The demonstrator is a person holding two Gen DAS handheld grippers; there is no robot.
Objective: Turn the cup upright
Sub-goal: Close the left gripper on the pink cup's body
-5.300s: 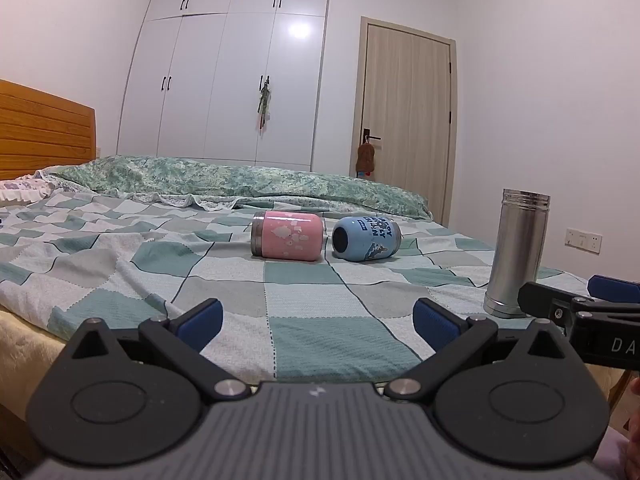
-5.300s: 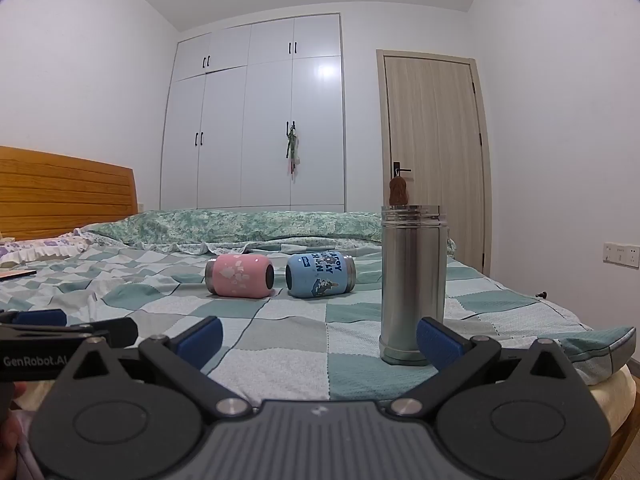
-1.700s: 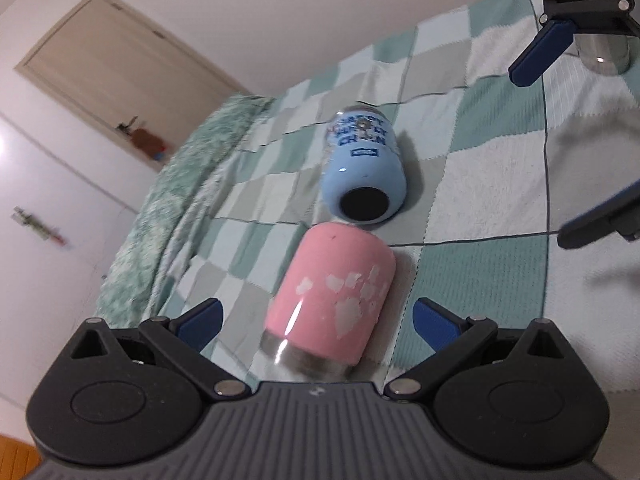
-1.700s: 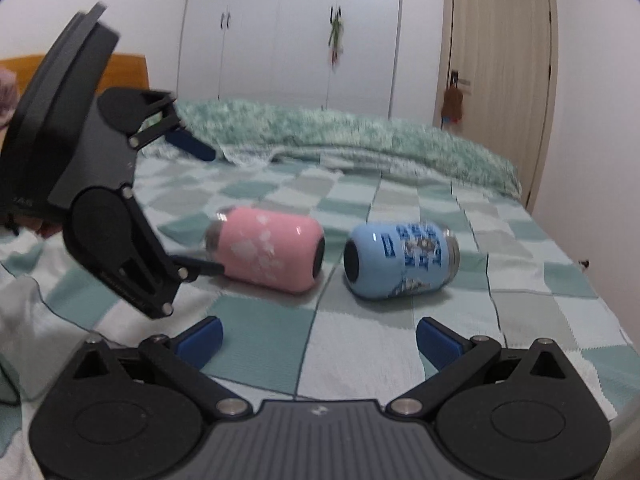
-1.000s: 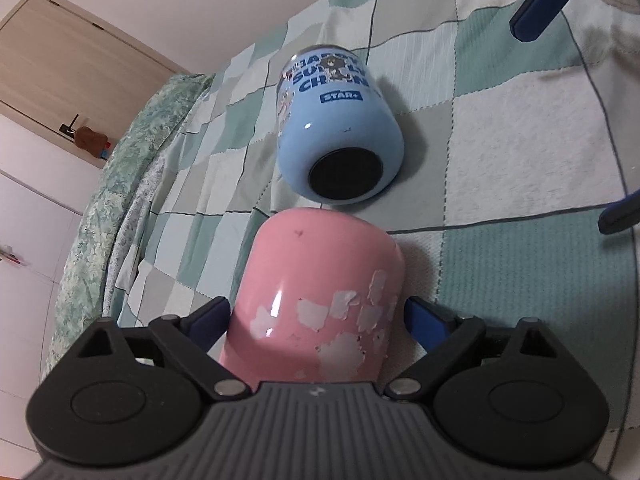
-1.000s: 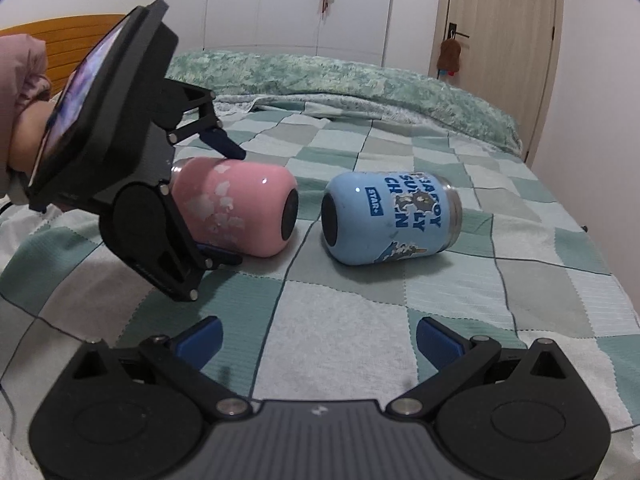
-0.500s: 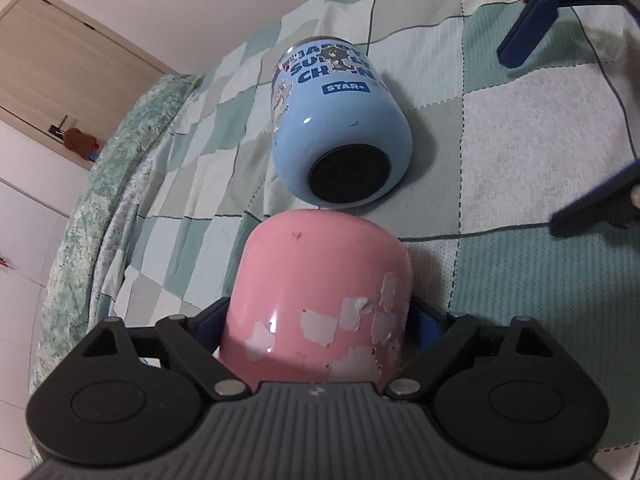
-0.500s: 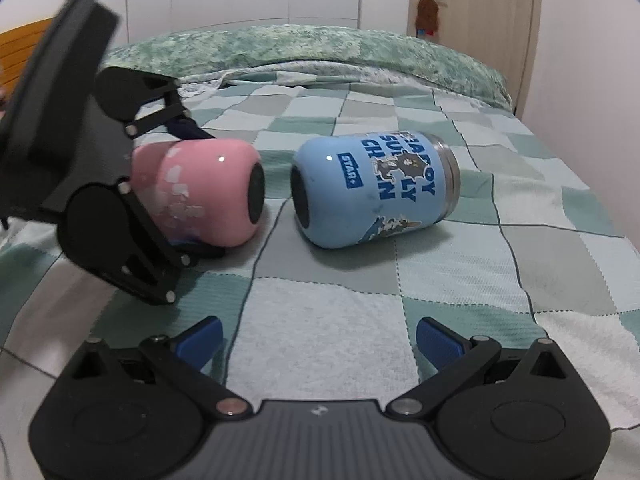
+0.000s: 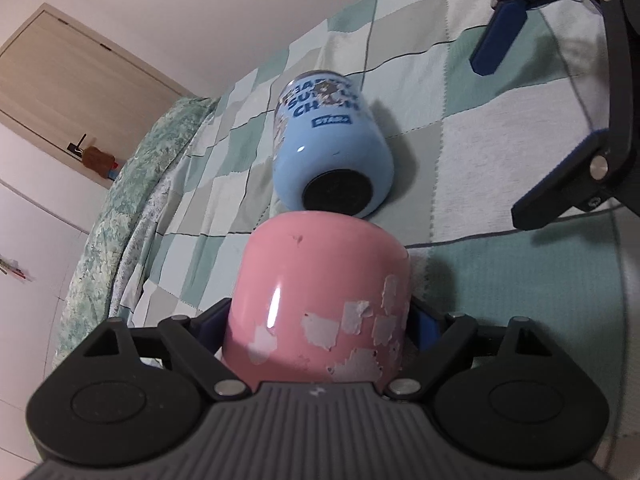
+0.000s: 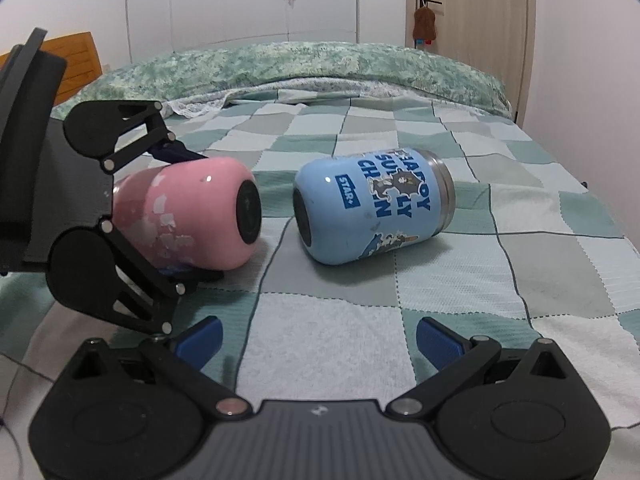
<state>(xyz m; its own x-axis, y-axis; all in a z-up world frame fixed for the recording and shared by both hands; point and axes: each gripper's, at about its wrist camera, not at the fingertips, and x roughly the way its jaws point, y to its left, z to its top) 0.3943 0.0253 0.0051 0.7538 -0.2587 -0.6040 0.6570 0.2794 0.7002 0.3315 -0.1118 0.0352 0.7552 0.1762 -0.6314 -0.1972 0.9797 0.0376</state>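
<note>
Left gripper (image 9: pixel 318 326): both blue-padded fingers (image 9: pixel 425 325) closed against opposite sides of the pink cup (image 9: pixel 320 304), which fills the gap between them. In the right wrist view the same gripper (image 10: pixel 176 212) clasps the cup (image 10: pixel 192 216) from the cup's rim end, one finger above and one below. The pink cup lies on its side, its dark base facing the blue cup; whether it still touches the bedspread cannot be told. Its pale petal print looks worn.

Right gripper (image 10: pixel 318 338): fingers spread wide, holding nothing, the blue pads (image 10: pixel 438 340) poised low over a white square of the checked bedspread (image 10: pixel 460 280). From the left wrist view this gripper (image 9: pixel 540 92) appears at the upper right, jaws apart, above the bedspread (image 9: pixel 500 152).

Blue cup (image 10: pixel 372 204): on its side just beside the pink cup, base to base with a narrow gap, its steel rim pointing toward the right edge of the bed. Blue lettering and a cartoon figure run along its wall (image 9: pixel 328 148).

Beyond the cups: a green patterned quilt (image 10: pixel 300 64) bunched along the far edge of the bed, a wooden headboard (image 10: pixel 76 60) at the far left corner, white wardrobe doors (image 10: pixel 240 0), and a wooden door (image 10: pixel 472 12) with a small brown toy (image 10: pixel 425 24) hanging from its handle.
</note>
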